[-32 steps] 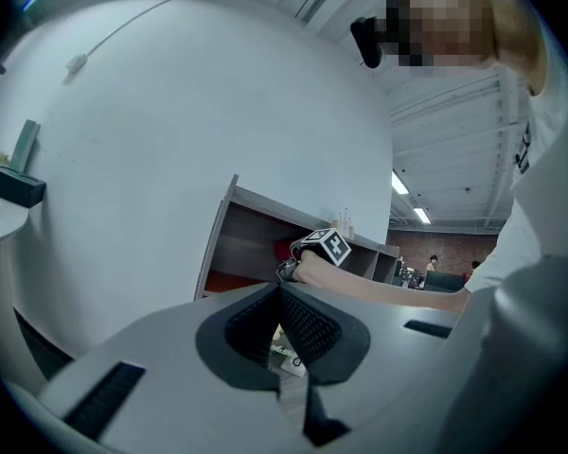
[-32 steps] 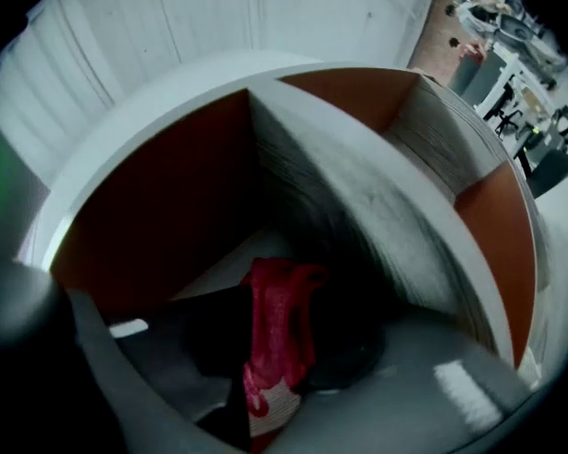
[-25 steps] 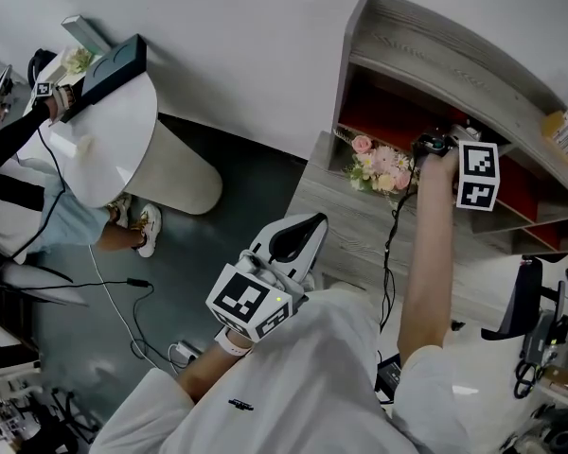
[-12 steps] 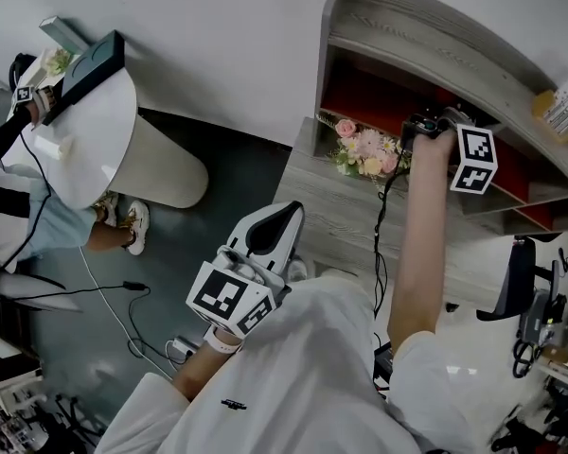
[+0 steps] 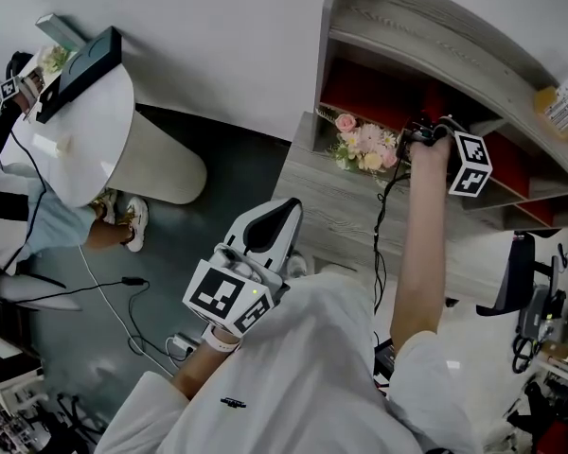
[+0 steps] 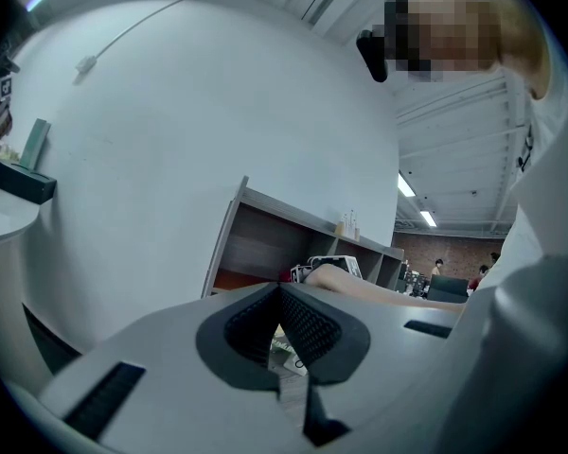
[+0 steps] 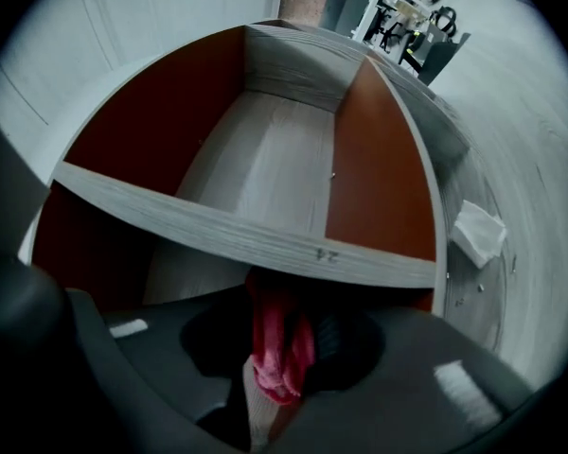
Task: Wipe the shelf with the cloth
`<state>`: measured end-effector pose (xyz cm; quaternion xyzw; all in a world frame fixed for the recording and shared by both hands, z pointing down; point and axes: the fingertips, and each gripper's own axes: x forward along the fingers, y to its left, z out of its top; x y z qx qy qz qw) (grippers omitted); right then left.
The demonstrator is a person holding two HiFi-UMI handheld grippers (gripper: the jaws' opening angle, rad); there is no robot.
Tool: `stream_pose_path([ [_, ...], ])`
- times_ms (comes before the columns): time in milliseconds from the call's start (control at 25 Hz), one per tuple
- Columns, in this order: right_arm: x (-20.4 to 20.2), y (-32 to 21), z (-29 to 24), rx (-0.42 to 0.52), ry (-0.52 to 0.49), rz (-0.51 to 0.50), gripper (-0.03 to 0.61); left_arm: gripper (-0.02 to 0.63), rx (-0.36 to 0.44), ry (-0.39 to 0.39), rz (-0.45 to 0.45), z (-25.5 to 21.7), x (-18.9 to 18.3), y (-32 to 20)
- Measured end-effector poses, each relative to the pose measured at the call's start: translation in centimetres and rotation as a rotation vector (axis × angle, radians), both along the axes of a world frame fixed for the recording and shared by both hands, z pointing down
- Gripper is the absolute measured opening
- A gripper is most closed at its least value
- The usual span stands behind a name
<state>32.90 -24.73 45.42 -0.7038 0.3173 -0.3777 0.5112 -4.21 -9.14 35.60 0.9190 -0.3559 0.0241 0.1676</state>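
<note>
Pink-red cloth [image 7: 270,357], clamped in the closed jaws of our right tool [image 7: 279,324] just below the front edge of the grey wood-grain shelf [image 7: 218,227], could slip free or let bare jaws scrape the board, we judge, since only a small wad protrudes. It looks soft, crumpled, folded on itself. Our left tool [image 6: 280,320] hangs low, jaws together on nothing.

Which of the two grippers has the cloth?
The right gripper, raised at the shelf, jaws shut on the red cloth; the left gripper hangs low, holding nothing.
</note>
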Motion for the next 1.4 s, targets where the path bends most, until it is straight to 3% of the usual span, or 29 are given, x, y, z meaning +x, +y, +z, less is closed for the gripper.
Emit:
stream_pose_path([
  [240,-1.0,2.1,0.6,-0.038,-0.061,-0.008,0.114,0.002,0.001,0.008,0.026,-0.1,0.7,0.4],
  [520,-2.0,4.4,-0.2,-0.080,-0.011,-0.035,0.114,0.002,0.003,0.014,0.043,-0.1,1.0,1.0],
  [1040,-2.4,5.3,-7.0,-0.039,0.278,-0.097,0.115,0.002,0.008,0.027,0.057,-0.2,1.7,1.8],
  [1400,-3.4,4.8,-13.0,-0.102,0.644,-0.114,0.114,0.002,0.016,0.033,0.053,-0.5,1.8,1.7],
])
